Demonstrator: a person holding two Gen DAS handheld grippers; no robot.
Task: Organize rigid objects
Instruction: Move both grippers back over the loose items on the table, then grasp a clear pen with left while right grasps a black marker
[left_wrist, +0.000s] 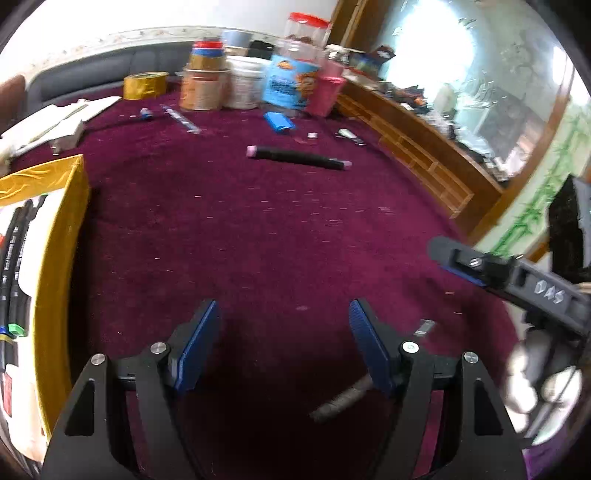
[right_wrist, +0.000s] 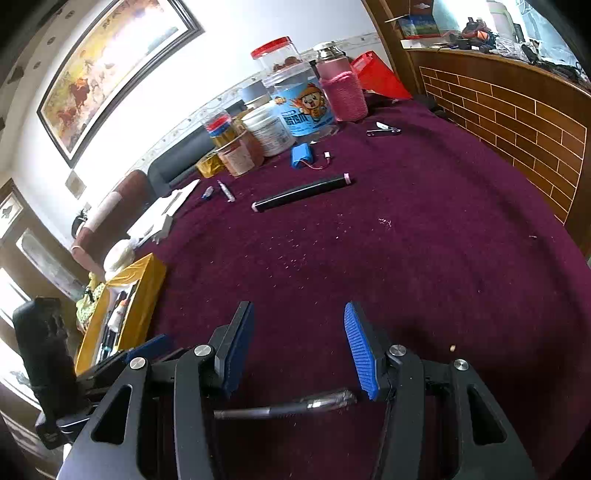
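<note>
Both grippers hang over a dark red tablecloth (left_wrist: 280, 229). The left gripper (left_wrist: 282, 314) has its 2 fingers spread wide with nothing between them. The right gripper (right_wrist: 299, 317) also has its fingers apart and empty. A grey metal rod (right_wrist: 288, 406) lies on the cloth close under both tools. A black tube with pink ends (left_wrist: 297, 157) lies farther out, near a blue battery pack (right_wrist: 304, 155). A yellow box (left_wrist: 55, 236) of pens sits at the left edge.

white wall (right_wrist: 236, 48), framed painting (right_wrist: 110, 70), bright window (left_wrist: 436, 55)
</note>
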